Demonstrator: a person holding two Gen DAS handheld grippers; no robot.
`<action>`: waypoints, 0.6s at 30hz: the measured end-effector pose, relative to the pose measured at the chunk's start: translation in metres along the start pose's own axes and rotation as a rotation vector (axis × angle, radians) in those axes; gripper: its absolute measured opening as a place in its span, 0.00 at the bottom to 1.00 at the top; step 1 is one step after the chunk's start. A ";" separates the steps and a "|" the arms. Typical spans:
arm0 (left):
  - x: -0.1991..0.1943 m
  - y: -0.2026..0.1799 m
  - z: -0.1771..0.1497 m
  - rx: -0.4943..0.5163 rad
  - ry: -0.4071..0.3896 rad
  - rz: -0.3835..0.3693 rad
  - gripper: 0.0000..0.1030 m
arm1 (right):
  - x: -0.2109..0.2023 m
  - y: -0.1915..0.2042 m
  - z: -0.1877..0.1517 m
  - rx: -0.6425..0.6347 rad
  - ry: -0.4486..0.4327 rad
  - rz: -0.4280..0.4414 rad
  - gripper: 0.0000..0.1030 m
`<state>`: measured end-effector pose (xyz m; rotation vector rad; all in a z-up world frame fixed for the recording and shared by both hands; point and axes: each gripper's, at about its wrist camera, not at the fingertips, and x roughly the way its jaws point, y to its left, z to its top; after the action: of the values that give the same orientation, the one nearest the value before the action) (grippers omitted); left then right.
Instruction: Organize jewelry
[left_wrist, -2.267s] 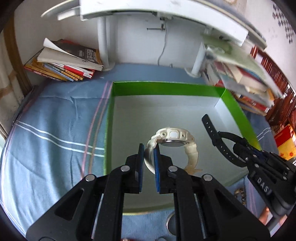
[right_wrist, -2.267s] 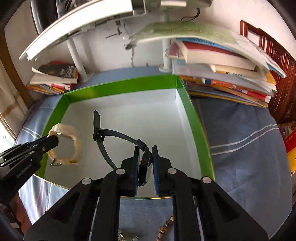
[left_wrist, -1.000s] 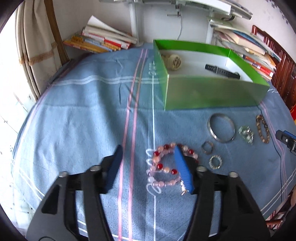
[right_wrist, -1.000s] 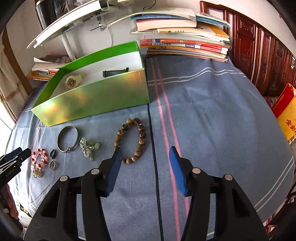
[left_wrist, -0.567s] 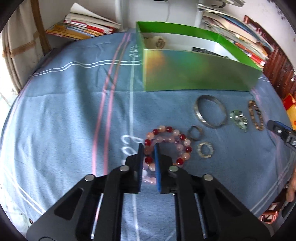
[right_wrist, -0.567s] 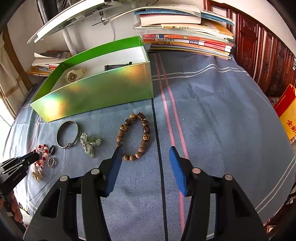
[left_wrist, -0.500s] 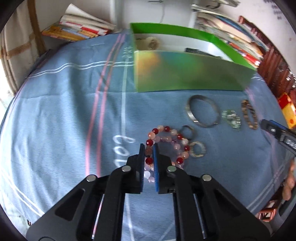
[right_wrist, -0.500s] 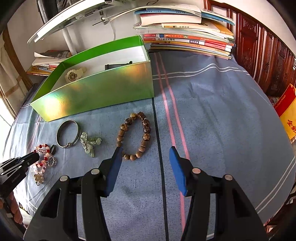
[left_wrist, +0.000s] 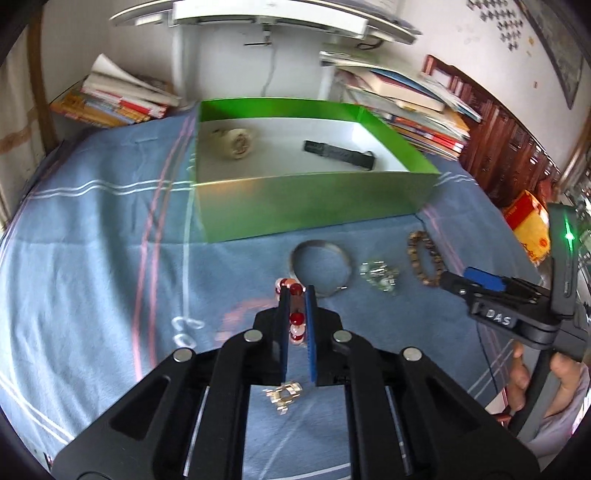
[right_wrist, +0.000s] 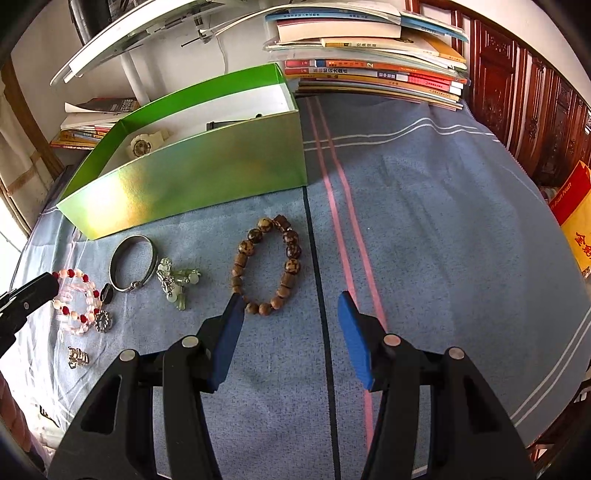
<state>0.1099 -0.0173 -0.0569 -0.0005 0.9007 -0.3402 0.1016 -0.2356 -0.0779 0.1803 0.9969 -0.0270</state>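
1. The left claw (left_wrist: 295, 295) is clamped on the red and pink bead bracelet (left_wrist: 296, 321), whose beads show between its blue pads; in the right wrist view the bracelet (right_wrist: 75, 299) hangs from the claw's tip near the tabletop's left edge.
2. The right claw (right_wrist: 290, 310) stands wide apart and holds nothing, its blue pads (right_wrist: 231, 332) just short of the brown wooden bead bracelet (right_wrist: 267, 264), which lies flat on the blue striped cloth (right_wrist: 424, 229) near the middle of the tabletop.
3. The green box (right_wrist: 192, 177) sits toward the far edge of the tabletop, open at the top. Inside it lie a cream watch (left_wrist: 236, 142) at the left end and a black watch (left_wrist: 338, 153) toward the right.
4. In front of the box, a silver bangle (right_wrist: 133, 264) lies on the cloth, with a pale green charm cluster (right_wrist: 175, 282) just beside it on the right.
5. A small dark ring (right_wrist: 107, 293) and a sparkly ring (right_wrist: 102, 321) lie close by the held bracelet; a small gold piece (right_wrist: 77, 356) lies nearer the front edge.
6. Stacks of books (right_wrist: 373, 70) rest along the far edge, behind the box.
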 end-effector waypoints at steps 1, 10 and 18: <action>0.000 0.000 -0.001 0.000 0.001 -0.001 0.08 | 0.000 0.000 0.000 -0.001 -0.001 -0.002 0.51; 0.002 0.049 -0.001 -0.137 0.004 0.113 0.32 | 0.018 0.006 0.010 -0.037 0.006 -0.031 0.28; 0.008 0.070 -0.010 -0.166 0.041 0.146 0.41 | 0.010 0.023 0.002 -0.104 0.009 0.035 0.08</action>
<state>0.1270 0.0476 -0.0788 -0.0806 0.9620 -0.1289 0.1112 -0.2128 -0.0825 0.1031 1.0014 0.0577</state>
